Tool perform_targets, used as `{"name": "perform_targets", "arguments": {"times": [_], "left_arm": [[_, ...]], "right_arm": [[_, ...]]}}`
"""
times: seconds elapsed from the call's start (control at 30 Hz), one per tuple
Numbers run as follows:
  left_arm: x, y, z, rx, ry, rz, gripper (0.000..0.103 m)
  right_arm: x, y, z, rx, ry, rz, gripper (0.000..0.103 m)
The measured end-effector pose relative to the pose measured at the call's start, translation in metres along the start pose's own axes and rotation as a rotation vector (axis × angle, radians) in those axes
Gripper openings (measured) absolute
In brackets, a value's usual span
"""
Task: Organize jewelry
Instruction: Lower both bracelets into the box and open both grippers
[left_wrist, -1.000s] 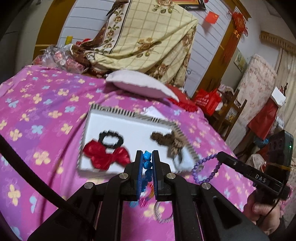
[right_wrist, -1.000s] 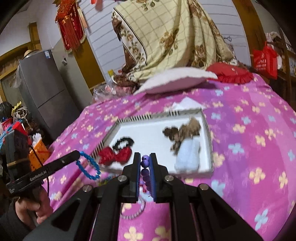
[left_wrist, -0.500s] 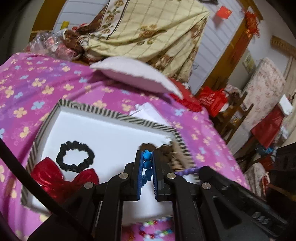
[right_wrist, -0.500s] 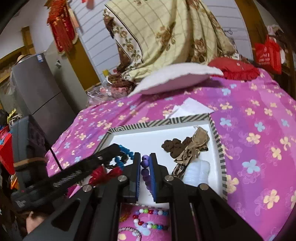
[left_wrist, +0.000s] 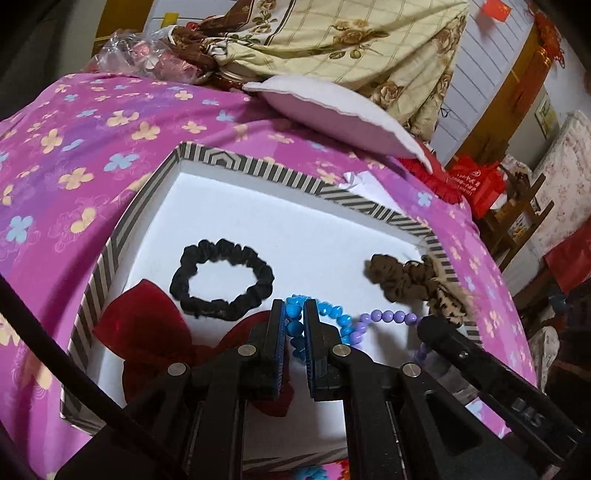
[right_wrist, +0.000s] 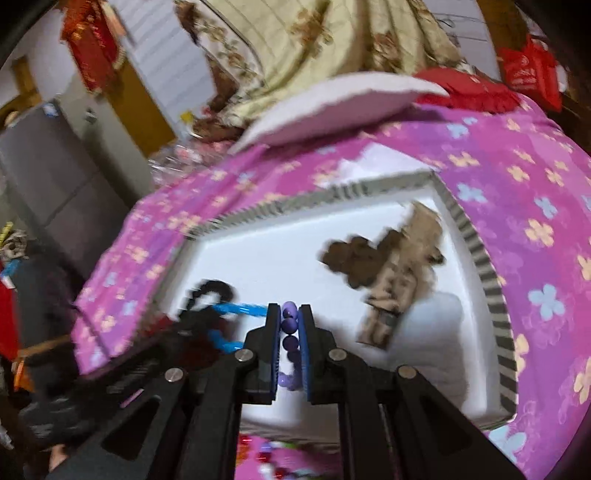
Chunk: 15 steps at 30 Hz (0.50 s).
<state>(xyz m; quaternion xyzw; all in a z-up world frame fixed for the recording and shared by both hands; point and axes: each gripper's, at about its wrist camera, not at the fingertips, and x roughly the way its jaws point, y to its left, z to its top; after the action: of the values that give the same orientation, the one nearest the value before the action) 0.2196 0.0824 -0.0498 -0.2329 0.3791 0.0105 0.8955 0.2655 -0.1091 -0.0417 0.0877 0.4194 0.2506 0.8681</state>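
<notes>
My left gripper (left_wrist: 294, 314) is shut on a blue bead bracelet (left_wrist: 334, 314) over the white floor of a striped-rim box (left_wrist: 258, 171). My right gripper (right_wrist: 288, 314) is shut on a purple bead bracelet (right_wrist: 289, 325), also seen as purple beads (left_wrist: 388, 316) beside the blue ones. In the box lie a black scrunchie (left_wrist: 221, 280), a red bow (left_wrist: 147, 325) and a brown scrunchie (left_wrist: 402, 277); in the blurred right wrist view the brown scrunchie (right_wrist: 388, 266) sits right of my gripper. The two grippers hang side by side above the box's near half.
The box rests on a pink flowered bedspread (left_wrist: 92, 147). A white pillow (left_wrist: 332, 110) and a cream checked blanket (left_wrist: 351, 40) lie behind it. Mixed coloured beads (right_wrist: 273, 461) lie on the spread before the box's near rim. A grey fridge (right_wrist: 44, 177) stands left.
Both grippers have come forward and down, from in front of the box to over its floor, each carrying its bracelet. The box contents have not moved.
</notes>
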Motion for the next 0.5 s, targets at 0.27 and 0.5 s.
{"name": "perform_targets", "arguments": {"times": [0.27, 0.5], "left_arm": [[0.001, 0.004, -0.001, -0.021, 0.011, 0.01, 0.0], [0.001, 0.011, 0.002, -0.059, 0.03, 0.022, 0.012]], "right_arm": [[0.007, -0.002, -0.006, -0.065, 0.045, -0.12, 0.009], [-0.003, 0.003, -0.008, -0.096, 0.009, -0.129, 0.063]]}}
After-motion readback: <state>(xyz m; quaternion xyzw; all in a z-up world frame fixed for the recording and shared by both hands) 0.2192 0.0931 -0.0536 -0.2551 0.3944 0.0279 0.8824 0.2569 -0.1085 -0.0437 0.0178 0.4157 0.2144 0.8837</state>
